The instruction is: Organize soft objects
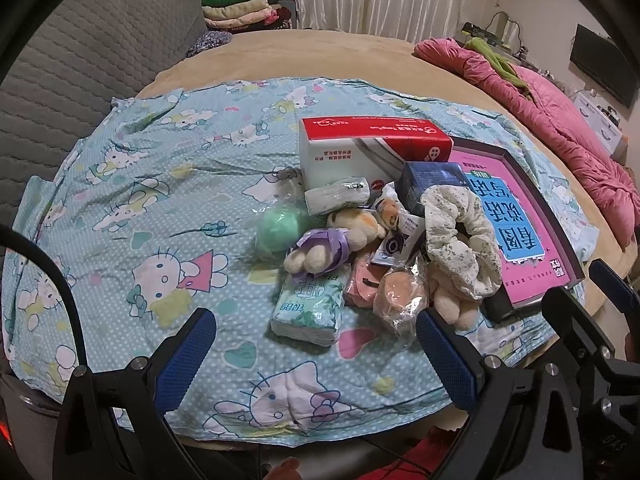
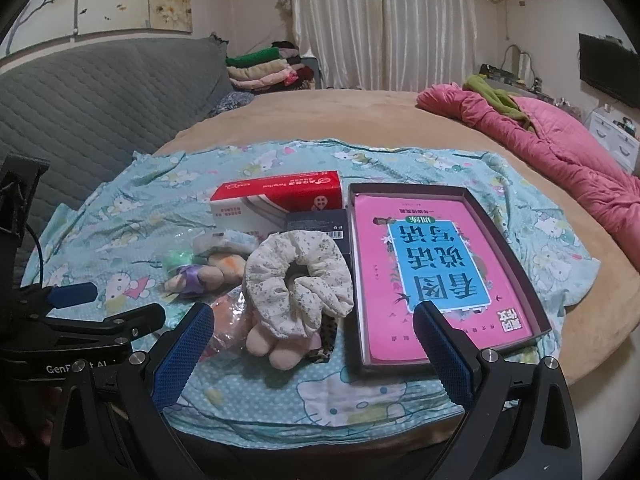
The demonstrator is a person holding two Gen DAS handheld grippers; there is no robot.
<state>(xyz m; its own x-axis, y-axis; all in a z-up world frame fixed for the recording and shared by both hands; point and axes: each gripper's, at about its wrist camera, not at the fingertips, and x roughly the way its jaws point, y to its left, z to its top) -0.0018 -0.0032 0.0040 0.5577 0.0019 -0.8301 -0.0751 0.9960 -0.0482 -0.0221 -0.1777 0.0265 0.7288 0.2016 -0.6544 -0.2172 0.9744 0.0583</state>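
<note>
At the centre of the left wrist view, on a pale blue cartoon-cat cloth [image 1: 132,184], lies a loose heap of soft things. The largest is a cream floral scrunchie [image 1: 460,240], puffy and ring-shaped, resting against a cream plush toy [image 1: 454,306] at the heap's lower right. Just left of it sit a peach sponge in clear wrap [image 1: 400,294], a plush with purple ribbon [image 1: 320,252], a green ball in a clear bag [image 1: 280,228] and a tissue pack [image 1: 310,312] with green print.

To the right of centre in the right wrist view, a shallow dark tray [image 2: 516,248] holds one pink book [image 2: 436,276] lying flat. Behind the heap stand a red-and-white box [image 1: 368,152] and a dark blue box [image 1: 432,184].

The left gripper [image 1: 316,356] hangs spread wide at the lower edge, nothing between its blue pads. The right gripper [image 2: 312,354] is likewise wide apart and empty, just short of the scrunchie.
</note>
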